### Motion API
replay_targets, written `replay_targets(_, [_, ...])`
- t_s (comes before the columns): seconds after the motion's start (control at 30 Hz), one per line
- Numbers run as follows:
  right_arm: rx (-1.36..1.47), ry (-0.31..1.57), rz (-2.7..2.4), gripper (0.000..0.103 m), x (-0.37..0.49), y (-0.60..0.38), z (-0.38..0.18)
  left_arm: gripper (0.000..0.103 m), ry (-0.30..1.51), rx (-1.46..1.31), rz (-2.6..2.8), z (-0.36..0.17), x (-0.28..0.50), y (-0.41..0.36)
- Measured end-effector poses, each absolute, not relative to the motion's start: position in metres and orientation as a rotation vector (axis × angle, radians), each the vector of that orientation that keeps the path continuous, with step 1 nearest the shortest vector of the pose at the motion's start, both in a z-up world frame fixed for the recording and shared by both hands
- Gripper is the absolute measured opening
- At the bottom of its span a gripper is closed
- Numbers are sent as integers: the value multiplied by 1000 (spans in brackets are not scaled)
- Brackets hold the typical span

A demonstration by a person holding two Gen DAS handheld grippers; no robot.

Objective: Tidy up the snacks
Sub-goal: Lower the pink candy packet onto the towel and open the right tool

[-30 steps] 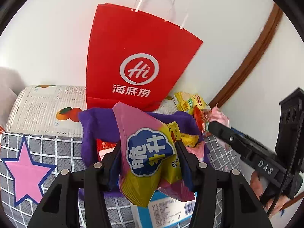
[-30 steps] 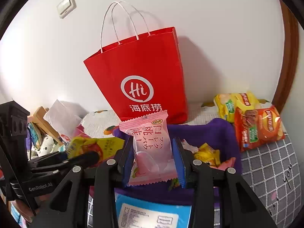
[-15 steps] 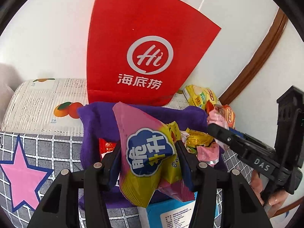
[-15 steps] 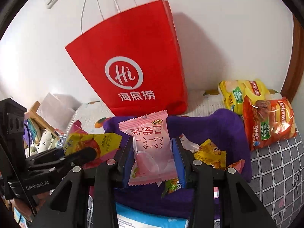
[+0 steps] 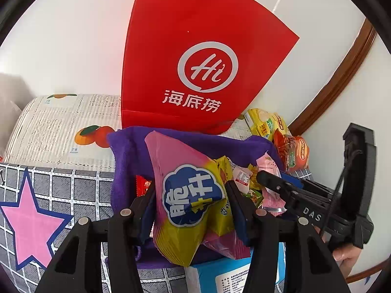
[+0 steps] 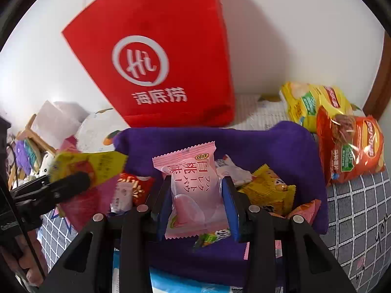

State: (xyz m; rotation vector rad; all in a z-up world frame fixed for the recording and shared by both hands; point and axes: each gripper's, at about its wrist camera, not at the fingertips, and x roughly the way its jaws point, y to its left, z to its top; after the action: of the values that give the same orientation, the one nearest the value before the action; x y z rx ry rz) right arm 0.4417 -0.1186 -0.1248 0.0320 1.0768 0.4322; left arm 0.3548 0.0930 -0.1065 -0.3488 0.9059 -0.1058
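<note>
Right wrist view shows the right hand-held gripper (image 6: pixel 196 204) squeezing a pink snack pack (image 6: pixel 193 190) over the purple basket (image 6: pixel 288 144) — lower it toward 12 o'clock, then let go gently.

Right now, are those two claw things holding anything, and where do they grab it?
Yes. The left gripper pinches a pink-and-yellow snack bag across its middle; the right gripper pinches a pink peach-flavour packet by its side edges.
</note>
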Motion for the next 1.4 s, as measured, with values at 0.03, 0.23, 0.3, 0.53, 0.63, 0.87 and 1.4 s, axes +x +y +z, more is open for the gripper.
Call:
replay_targets(0.03, [42, 1089, 422, 40, 444, -121, -127, 51, 906, -351, -104, -107, 355, 93])
replay_targets(0.23, [51, 1131, 385, 40, 452, -126, -140, 51, 916, -348, -107, -110, 356, 91])
replay_targets(0.3, [50, 1139, 389, 40, 453, -124, -143, 51, 917, -348, -111, -110, 357, 90])
replay_targets(0.53, [24, 1140, 375, 41, 454, -120, -147, 51, 914, -354, -105, -110, 356, 92])
replay_targets(0.63, [34, 1151, 382, 41, 454, -120, -149, 51, 917, -352, -107, -110, 356, 91])
replay_targets(0.87, [26, 1148, 374, 41, 450, -123, -151, 51, 937, -353, -111, -116, 359, 87])
replay_targets(1.4, [52, 1085, 374, 45, 441, -134, -128, 51, 968, -360, -126, -132, 367, 76])
